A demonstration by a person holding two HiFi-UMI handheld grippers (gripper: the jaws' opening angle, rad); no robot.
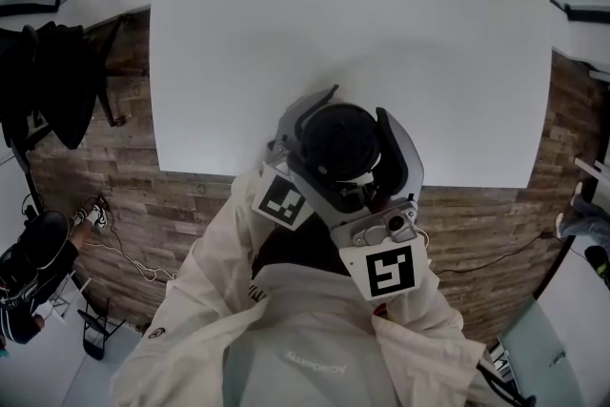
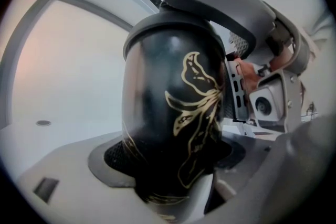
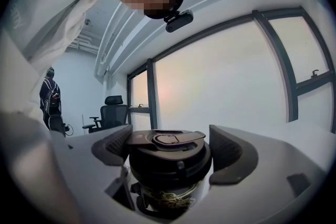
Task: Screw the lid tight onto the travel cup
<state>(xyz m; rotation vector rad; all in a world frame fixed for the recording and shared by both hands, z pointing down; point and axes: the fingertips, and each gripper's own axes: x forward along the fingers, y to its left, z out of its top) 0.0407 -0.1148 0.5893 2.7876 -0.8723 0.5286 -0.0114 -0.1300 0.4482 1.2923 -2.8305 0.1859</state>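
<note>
Travel cup (image 2: 168, 86) in left tool (image 2: 173, 159), lid (image 3: 167, 140) seemingly in right tool (image 3: 170, 151)

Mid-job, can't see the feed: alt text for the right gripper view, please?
The right hand-held gripper clamps its grey jaws on the round black lid with a flip latch, seated on the black travel cup with gold floral print. Behind are large windows and a black office chair at left.
</note>
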